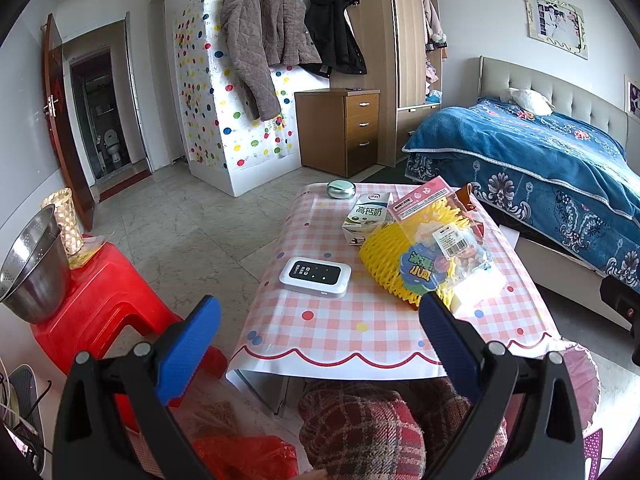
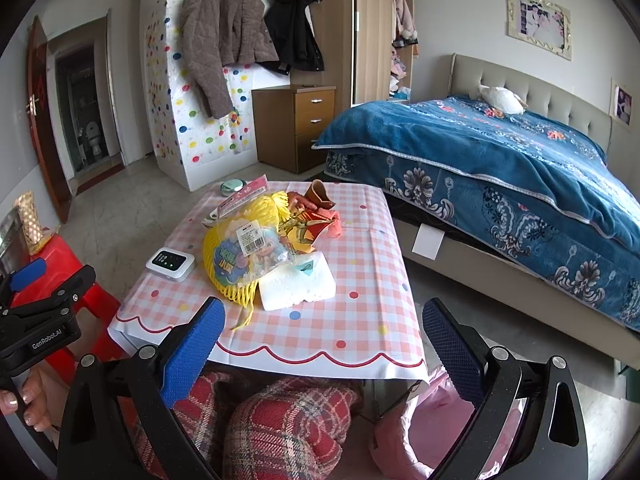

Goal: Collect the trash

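My left gripper spread wide, holding nothing, hovering over near edge of table. My right gripper likewise spread, empty. Trash heaped mid-table: yellow foam net under snack packet, white tissue pack touching it, milk carton behind. White device just left of heap.

The right tongs are spread wide, empty, above the near edge of the checked tabletop. A yellow foam net lies mid-tabletop under a snack bag, touching a white tissue pack. The left tongs appear at the left edge.
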Demonstrator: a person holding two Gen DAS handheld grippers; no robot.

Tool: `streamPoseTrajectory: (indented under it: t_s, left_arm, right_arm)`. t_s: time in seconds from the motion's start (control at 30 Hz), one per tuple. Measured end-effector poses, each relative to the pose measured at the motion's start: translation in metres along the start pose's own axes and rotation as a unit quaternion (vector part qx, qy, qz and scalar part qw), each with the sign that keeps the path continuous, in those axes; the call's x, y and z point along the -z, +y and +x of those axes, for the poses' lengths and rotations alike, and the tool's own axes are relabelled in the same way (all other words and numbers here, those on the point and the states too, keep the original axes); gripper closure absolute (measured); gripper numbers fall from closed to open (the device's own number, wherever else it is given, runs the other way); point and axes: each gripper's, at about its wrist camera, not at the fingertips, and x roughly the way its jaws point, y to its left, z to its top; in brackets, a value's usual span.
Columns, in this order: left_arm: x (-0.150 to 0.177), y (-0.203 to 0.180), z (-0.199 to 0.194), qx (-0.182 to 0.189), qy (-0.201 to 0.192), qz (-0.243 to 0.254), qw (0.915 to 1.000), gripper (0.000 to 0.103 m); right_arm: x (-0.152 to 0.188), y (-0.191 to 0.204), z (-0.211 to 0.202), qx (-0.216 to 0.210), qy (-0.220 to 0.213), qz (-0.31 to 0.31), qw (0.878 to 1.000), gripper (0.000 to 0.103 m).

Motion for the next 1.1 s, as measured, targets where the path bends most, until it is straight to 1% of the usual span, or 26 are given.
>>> streamPoseTrajectory:
  t_s: [0.2, 0.23, 0.37, 0.5, 1.1]
  left_arm:
    - [0.0, 0.0, 0.0, 0.0, 0.0, 0.0, 1.0, 0.007]
    - [0.004, 0.01, 0.003, 0.0, 0.0, 0.0, 1.0, 0.007]
    - [0.005, 0.012, 0.004, 0.0, 0.0, 0.001, 1.0, 0.007]
    - [0.006, 0.023, 0.007, 0.0, -0.001, 0.0, 1.0, 0.007]
    - [0.006, 0.022, 0.006, 0.0, -0.001, 0.0, 1.0, 0.007]
  right_arm:
    - [0.0, 0.0, 0.0, 0.0, 0.0, 0.0, 1.0, 0.005]
    - [0.0, 0.0, 0.0, -0.001, 0.0, 0.001, 1.0, 0.005]
    - [0.0, 0.0, 0.0, -0.001, -0.001, 0.001, 1.0, 0.005]
    - [-0.001, 0.0, 0.0, -0.001, 0.0, 0.001, 1.0, 0.005]
    - [-0.001, -0.001, 0.0, -0.001, -0.001, 0.001, 1.0, 0.005]
